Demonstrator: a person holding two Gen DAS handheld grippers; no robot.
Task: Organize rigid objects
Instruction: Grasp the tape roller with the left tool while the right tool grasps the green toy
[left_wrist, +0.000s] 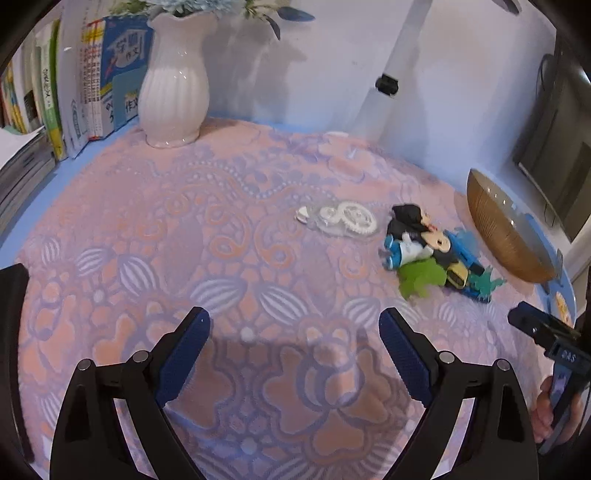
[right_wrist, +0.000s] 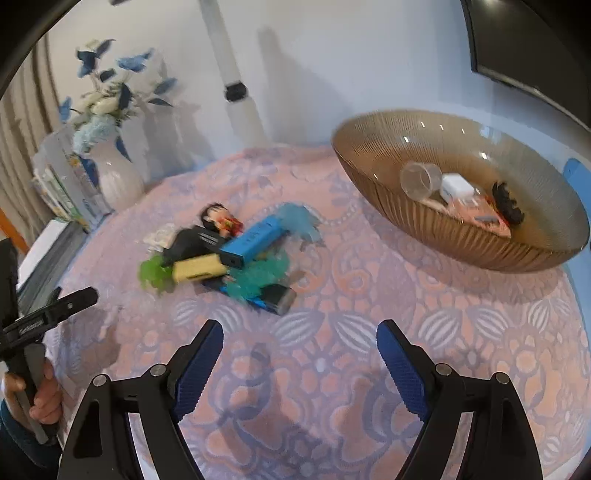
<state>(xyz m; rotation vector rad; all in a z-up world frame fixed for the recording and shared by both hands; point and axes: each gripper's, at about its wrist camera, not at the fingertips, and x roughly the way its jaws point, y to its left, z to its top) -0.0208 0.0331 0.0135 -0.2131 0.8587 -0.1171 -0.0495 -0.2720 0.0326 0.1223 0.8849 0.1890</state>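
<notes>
A heap of small toys lies on the pink patterned cloth (left_wrist: 221, 258): a cartoon mouse figurine (left_wrist: 424, 232), a green plastic toy (left_wrist: 419, 277), a blue bar (right_wrist: 255, 236), a yellow block (right_wrist: 199, 271) and teal plastic pieces (right_wrist: 258, 277). White gears (left_wrist: 347, 219) lie just left of the heap. My left gripper (left_wrist: 293, 314) is open over bare cloth, short of the gears. My right gripper (right_wrist: 300, 328) is open and holds nothing, just short of the heap. The brown ribbed bowl (right_wrist: 480, 243) at the right holds a clear cup (right_wrist: 419, 181), a white block (right_wrist: 456, 188) and a black item (right_wrist: 508, 203).
A white vase (left_wrist: 173, 85) with blue flowers stands at the back left, beside upright books (left_wrist: 92, 74). A dark screen (left_wrist: 554, 147) sits behind the bowl. A white pole (right_wrist: 236, 92) rises along the wall. A hand (right_wrist: 40, 398) grips the left tool's handle.
</notes>
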